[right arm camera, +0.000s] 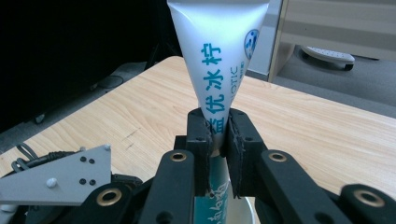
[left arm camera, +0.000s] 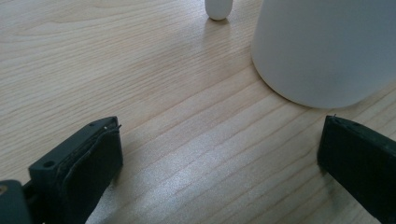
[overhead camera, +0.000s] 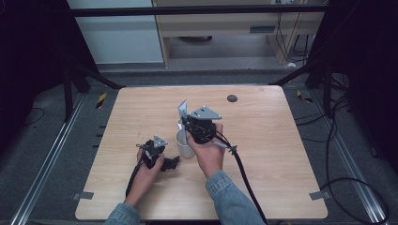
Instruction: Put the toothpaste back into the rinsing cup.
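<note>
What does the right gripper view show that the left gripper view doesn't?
Right gripper view: the right hand-held gripper shut on a white tube with blue print, held upright, its lower end in a white cup, and the other gripper's grey plate. Left gripper view: the left hand-held gripper, jaws wide open and low over the table, with a small white rounded piece beyond the cup's side. Both show the wooden table and the white cup.
</note>
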Demonstrator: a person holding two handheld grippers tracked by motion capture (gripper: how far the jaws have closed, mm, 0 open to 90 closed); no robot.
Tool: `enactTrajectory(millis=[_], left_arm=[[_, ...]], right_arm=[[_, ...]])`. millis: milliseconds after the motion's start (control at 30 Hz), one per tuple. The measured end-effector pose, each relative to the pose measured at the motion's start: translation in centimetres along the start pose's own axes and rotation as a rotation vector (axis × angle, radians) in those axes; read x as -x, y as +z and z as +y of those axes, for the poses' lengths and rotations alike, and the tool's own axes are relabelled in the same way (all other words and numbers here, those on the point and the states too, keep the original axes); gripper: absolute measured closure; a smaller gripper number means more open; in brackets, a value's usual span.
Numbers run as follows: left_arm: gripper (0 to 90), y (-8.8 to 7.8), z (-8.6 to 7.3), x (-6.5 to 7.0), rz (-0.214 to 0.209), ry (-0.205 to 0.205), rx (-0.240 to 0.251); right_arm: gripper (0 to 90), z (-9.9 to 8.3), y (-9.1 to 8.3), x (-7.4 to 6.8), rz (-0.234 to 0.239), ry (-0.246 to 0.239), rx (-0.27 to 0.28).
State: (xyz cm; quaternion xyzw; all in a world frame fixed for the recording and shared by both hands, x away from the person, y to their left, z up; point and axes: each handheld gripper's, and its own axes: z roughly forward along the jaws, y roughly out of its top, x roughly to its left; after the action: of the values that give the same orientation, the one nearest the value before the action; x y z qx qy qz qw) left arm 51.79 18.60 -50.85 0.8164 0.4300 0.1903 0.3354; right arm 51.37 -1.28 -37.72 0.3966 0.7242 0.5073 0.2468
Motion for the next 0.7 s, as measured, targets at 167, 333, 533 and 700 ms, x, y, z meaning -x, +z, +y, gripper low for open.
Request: enactTrajectory(millis=[167, 333, 533, 700], left_arm=[[0.0, 0.0, 0.0, 0.0, 0.000, 0.000, 0.000], [0.0, 0.0, 0.0, 0.0, 0.000, 0.001, 0.000], [0.0, 0.0, 0.0, 0.0, 0.000, 0.001, 0.000], [0.0, 0.0, 0.0, 0.0, 0.001, -0.002, 0.002]], right_arm=[[80.3, -0.5, 0.2, 0.1, 0.000, 0.010, -0.003], [80.2, -1.0, 0.5, 0.2, -0.004, 0.020, -0.014], [80.2, -1.4, 0.8, 0.4, -0.006, 0.028, -0.019], [80.2, -1.7, 0.9, 0.4, -0.009, 0.038, -0.021]])
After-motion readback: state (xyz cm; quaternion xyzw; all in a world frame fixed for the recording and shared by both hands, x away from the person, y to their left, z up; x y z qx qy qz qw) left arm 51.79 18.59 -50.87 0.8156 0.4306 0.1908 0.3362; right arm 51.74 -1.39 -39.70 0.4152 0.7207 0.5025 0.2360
